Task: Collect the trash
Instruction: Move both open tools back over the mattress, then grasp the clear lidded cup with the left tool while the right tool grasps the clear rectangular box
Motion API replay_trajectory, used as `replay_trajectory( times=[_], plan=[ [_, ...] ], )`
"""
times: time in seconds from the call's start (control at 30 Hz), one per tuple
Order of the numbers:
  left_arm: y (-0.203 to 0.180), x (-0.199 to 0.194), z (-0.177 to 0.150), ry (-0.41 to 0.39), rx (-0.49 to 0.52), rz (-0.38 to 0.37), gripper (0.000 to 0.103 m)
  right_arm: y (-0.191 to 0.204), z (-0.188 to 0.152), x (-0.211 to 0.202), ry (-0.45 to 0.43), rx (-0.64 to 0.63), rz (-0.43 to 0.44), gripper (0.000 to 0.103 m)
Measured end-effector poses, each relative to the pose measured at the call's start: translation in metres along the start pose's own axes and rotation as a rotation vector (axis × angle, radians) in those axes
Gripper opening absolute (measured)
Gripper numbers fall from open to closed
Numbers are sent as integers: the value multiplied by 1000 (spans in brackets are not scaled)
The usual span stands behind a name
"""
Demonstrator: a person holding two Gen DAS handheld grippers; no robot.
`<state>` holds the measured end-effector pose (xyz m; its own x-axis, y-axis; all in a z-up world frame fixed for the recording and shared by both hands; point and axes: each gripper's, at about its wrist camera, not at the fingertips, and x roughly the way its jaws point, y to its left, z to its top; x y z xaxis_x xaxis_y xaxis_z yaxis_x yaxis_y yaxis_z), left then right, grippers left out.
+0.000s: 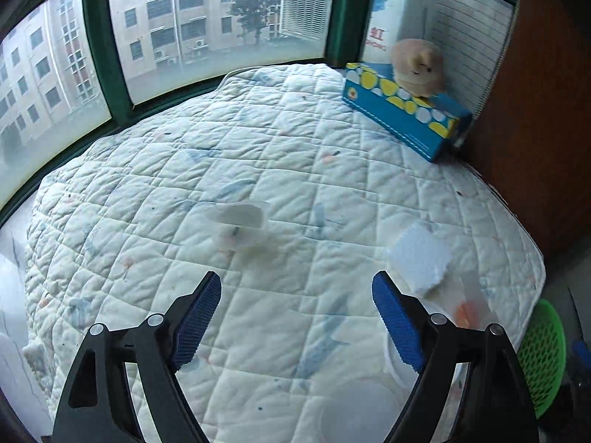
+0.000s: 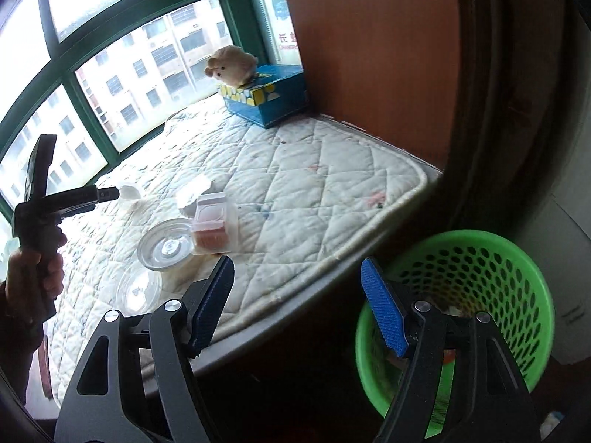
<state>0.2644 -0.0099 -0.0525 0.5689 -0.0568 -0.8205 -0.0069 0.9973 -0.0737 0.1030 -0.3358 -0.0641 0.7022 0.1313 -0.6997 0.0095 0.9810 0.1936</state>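
Crowding the quilted pad: tissue box, plush toy.

A white quilted pad was spread over the window ledge. On it, in the far corner, a blue tissue box was set. Nearer the front edge, a clear container with orange contents, a round clear lid, a second clear lid and a white foam piece were laid.
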Motion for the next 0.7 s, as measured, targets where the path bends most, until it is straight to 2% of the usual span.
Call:
replay_trajectory(
  times=[0.37,0.5,0.7],
  plan=[
    [53,63,30,103,-196,-15,88,43,25,46,50,-58,65,74],
    [65,85,33,147,-243,-44,88,49,31,66,80,-60,79,74],
    [70,101,38,162,-263,-86,88,51,37,91,132,-22,126,74]
  ],
)
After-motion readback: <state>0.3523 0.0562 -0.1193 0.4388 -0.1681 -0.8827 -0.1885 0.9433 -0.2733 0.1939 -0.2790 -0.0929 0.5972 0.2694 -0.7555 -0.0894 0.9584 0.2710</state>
